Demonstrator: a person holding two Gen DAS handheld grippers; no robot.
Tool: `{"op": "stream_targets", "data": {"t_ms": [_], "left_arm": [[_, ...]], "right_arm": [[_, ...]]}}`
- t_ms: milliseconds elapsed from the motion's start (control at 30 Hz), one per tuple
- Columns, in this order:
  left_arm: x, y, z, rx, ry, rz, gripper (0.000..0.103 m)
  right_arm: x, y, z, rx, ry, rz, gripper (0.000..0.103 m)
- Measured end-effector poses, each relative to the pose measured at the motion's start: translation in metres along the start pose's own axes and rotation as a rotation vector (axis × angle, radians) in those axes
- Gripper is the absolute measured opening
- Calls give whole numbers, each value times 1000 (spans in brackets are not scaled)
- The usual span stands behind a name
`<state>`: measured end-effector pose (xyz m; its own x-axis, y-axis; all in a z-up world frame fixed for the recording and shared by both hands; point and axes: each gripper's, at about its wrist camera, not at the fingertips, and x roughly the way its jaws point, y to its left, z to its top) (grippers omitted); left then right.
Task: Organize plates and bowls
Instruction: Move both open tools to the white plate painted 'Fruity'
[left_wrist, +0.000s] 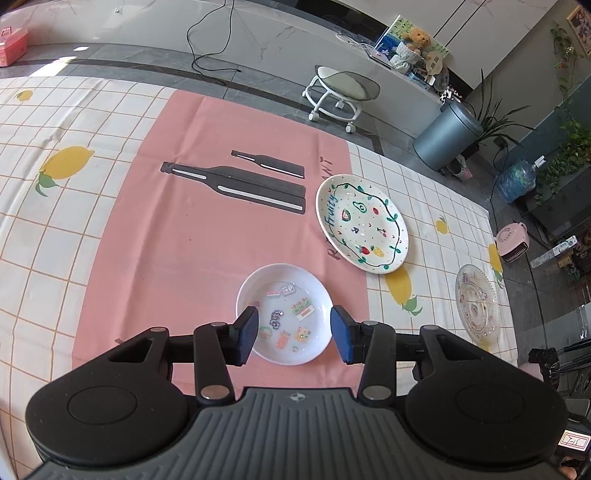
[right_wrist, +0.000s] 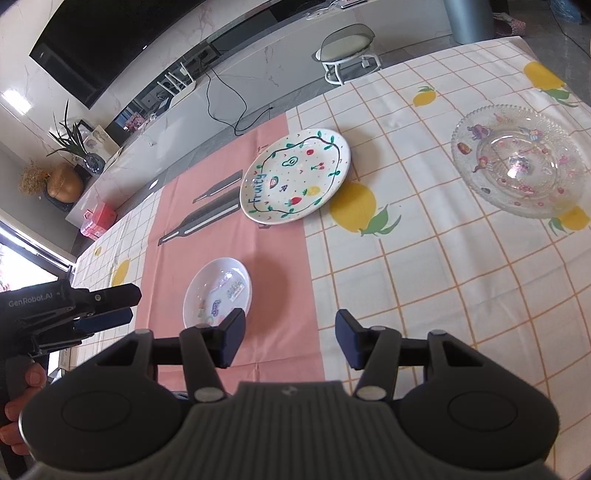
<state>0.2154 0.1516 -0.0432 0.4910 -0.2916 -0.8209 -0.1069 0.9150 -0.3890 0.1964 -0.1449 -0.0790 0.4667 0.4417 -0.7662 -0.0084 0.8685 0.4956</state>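
Note:
A small white bowl (left_wrist: 286, 310) with coloured stickers sits on the pink cloth; it also shows in the right wrist view (right_wrist: 218, 291). My left gripper (left_wrist: 294, 335) is open and hovers over the bowl's near side, empty. It also shows at the left edge of the right wrist view (right_wrist: 127, 306). A white "Fruity" plate (left_wrist: 364, 223) lies beyond the bowl to the right, also in the right wrist view (right_wrist: 295, 175). A clear glass plate (left_wrist: 478, 306) lies at the far right, also in the right wrist view (right_wrist: 517, 164). My right gripper (right_wrist: 290, 341) is open and empty above the cloth.
The table carries a lemon-print checked cloth (right_wrist: 443, 277) with a pink runner (left_wrist: 184, 240) printed with black bottles. Beyond the table edge stand a white stool (left_wrist: 341, 92), a grey bin (left_wrist: 447, 136) and plants.

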Motion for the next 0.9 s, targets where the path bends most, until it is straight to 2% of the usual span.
{"op": "stream_targets", "data": {"t_ms": [267,567,667,900], "left_arm": [[33,-7,29,17,25,-40,49],[78,-20,69,79,-5,-81,49],[94,-17,80,86,-17,-90,49],[130,-5,94,29,11,-112,49]], "right_arm": [[30,-7,27,4,12,-26,53],[63,-29,76,63,-66,-17,52],[74,-41,91,110,-83,-5,46],[95,-64,108,200,-85,19,42]]}}
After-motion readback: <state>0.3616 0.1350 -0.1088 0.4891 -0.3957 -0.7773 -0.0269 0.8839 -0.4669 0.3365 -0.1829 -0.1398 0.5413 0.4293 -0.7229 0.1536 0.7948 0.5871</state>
